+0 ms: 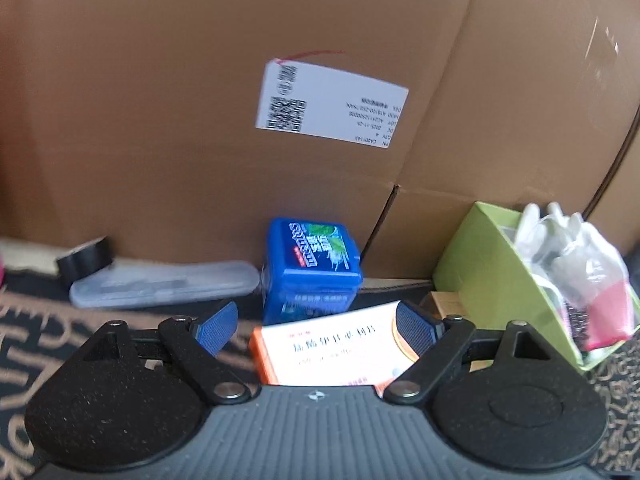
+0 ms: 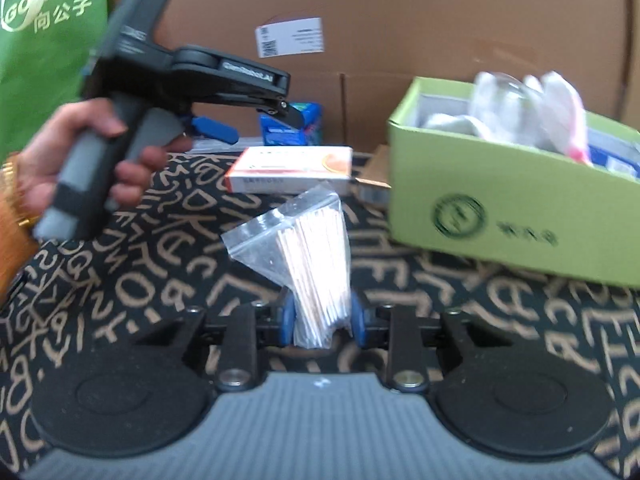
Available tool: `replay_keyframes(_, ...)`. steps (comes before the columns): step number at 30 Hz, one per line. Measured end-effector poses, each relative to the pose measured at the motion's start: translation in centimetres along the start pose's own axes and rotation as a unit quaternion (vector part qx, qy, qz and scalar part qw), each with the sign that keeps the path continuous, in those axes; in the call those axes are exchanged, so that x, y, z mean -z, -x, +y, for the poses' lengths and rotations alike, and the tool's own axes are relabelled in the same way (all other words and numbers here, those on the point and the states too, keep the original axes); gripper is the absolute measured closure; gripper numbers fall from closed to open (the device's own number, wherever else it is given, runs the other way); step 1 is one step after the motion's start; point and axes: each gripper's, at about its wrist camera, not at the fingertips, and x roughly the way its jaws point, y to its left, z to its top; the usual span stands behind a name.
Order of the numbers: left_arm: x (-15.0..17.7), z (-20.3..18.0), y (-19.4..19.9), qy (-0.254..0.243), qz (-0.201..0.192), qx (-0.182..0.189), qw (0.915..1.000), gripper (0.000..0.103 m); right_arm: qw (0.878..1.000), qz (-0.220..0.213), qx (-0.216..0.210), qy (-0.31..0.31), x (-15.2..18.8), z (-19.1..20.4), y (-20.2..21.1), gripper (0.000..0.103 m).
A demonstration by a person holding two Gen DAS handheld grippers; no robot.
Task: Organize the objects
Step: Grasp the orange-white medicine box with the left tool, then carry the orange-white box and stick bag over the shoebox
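Toothpicks or thin sticks in a clear zip bag (image 2: 308,264) sit clamped between the blue pads of the right hand-held gripper (image 2: 322,320), the bag sticking up and forward above the black cloth with tan letters that covers the surface (image 2: 160,264). Just ahead of the bag lies a flat white and orange medicine box (image 2: 288,168), and behind that, against the big cardboard wall (image 2: 440,20), stands a blue mint box (image 2: 296,124).

The left hand-held gripper (image 1: 316,320) has its fingers spread wide, one blue pad on either side of the same medicine box (image 1: 332,344), which lies flat between them; the right pad looks to be at the box's edge, the left pad clearly apart from it. From the right wrist view a bare hand (image 2: 80,160) grips that tool's grey handle.

To the right stands a light green open box (image 2: 500,200) stuffed with white gloves or bags (image 2: 520,100) and something pink. Left of the mint box (image 1: 312,264) lies a clear plastic case (image 1: 164,284), with a roll of black tape (image 1: 86,260) behind it. A white shipping label (image 1: 332,106) is stuck on the cardboard.
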Motion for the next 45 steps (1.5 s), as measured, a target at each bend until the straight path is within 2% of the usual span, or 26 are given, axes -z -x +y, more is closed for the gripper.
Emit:
replay_keyframes(4, 1.0, -1.0, -0.9, -0.044, 0.044, 0.025, 0.9977, 0.02, 1.0, -0.004, 0.003, -0.023, 0.7, -1.0, 1.4, 0.075)
replay_keyframes(9, 4.5, -3.2, 2.5, -0.141, 0.048, 0.058, 0.9871, 0.015, 0.999, -0.007, 0.008, -0.03, 1.3, -1.9, 2.9, 0.075)
replay_keyframes(12, 5.1, -3.7, 3.9, -0.167, 0.055, 0.068, 0.982, 0.015, 1.0, -0.008, 0.013, -0.026, 1.7, -2.1, 3.7, 0.073)
replay_keyframes(15, 5.0, -4.2, 4.9, -0.201, 0.047, 0.08, 0.9751, 0.015, 1.0, -0.016, 0.018, -0.016, 1.9, -2.2, 4.3, 0.065)
replay_keyframes(16, 4.9, -4.5, 5.1, -0.213, 0.038, 0.08, 0.973, 0.015, 0.999, -0.021, 0.021, -0.012, 1.9, -2.2, 4.4, 0.06)
replay_keyframes(18, 4.6, -5.6, 4.8, -0.243, 0.024, 0.072, 0.9671, 0.015, 0.999, -0.022, 0.025, -0.008, 1.5, -2.1, 4.2, 0.057)
replay_keyframes(20, 4.7, -6.7, 4.0, -0.27, 0.04, 0.064, 0.9599, 0.015, 0.999, -0.023, 0.022, -0.013, 1.2, -2.3, 3.8, 0.057)
replay_keyframes(21, 4.7, -7.1, 3.2, -0.276, 0.056, 0.06, 0.9576, 0.014, 0.999, -0.023, 0.017, -0.013, 1.2, -2.3, 3.7, 0.055)
replay_keyframes(23, 5.1, -7.2, 3.2, -0.266, 0.061, 0.08, 0.9586, 0.014, 1.0, -0.023, 0.015, -0.012, 1.3, -2.2, 3.5, 0.052)
replay_keyframes(24, 5.4, -7.3, 3.2, -0.261, 0.071, 0.084, 0.9589, 0.014, 1.0, -0.019, 0.019, -0.014, 1.4, -2.2, 3.3, 0.052)
replay_keyframes(25, 6.0, -7.6, 3.6, -0.269, 0.067, 0.074, 0.9579, 0.014, 1.0, -0.012, 0.023, -0.017, 1.6, -2.3, 3.2, 0.057)
replay_keyframes(26, 6.6, -8.2, 4.0, -0.288, 0.069, 0.063, 0.9531, 0.015, 0.999, -0.008, 0.023, -0.022, 1.9, -2.4, 3.2, 0.069)
replay_keyframes(28, 8.4, -9.4, 5.1, -0.333, 0.067, 0.05, 0.9393, 0.021, 0.999, -0.002, 0.022, -0.03, 2.4, -2.3, 3.5, 0.07)
replay_keyframes(30, 9.8, -10.3, 6.4, -0.356, 0.064, 0.061, 0.9304, 0.025, 0.999, -0.005, 0.015, -0.028, 2.6, -2.0, 4.4, 0.07)
replay_keyframes(33, 10.1, -10.8, 7.6, -0.338, 0.056, 0.079, 0.936, 0.027, 1.0, -0.015, 0.01, -0.005, 2.6, -1.2, 5.6, 0.07)
replay_keyframes(34, 9.9, -10.8, 7.8, -0.33, 0.047, 0.082, 0.9393, 0.027, 1.0, -0.02, 0.013, 0.003, 2.5, -1.2, 5.9, 0.066)
replay_keyframes(35, 9.6, -10.7, 7.9, -0.327, 0.036, 0.077, 0.9412, 0.026, 1.0, -0.023, 0.015, 0.007, 2.5, -1.3, 6.1, 0.058)
replay_keyframes(37, 9.1, -10.8, 7.6, -0.34, 0.015, 0.048, 0.939, 0.026, 0.999, -0.027, 0.026, 0.01, 2.2, -1.5, 6.2, 0.05)
replay_keyframes(38, 8.8, -10.7, 7.4, -0.348, 0.008, 0.034, 0.9368, 0.025, 0.999, -0.026, 0.029, 0.01, 2.1, -1.6, 6.1, 0.05)
replay_keyframes(40, 8.0, -10.4, 6.8, -0.363, 0.001, 0.028, 0.9313, 0.021, 0.999, -0.027, 0.025, 0.006, 2.0, -1.9, 6.0, 0.046)
replay_keyframes(42, 7.5, -10.1, 5.6, -0.389, 0.005, 0.046, 0.9201, 0.014, 0.999, -0.025, 0.019, -0.003, 2.0, -2.0, 5.9, 0.044)
replay_keyframes(44, 7.6, -10.1, 3.8, -0.42, 0.03, 0.042, 0.9061, 0.012, 1.0, -0.023, 0.016, -0.007, 2.2, -2.0, 5.7, 0.044)
replay_keyframes(45, 7.8, -10.1, 2.9, -0.431, 0.044, 0.032, 0.9007, 0.007, 1.0, -0.022, 0.015, -0.008, 2.3, -2.0, 5.7, 0.044)
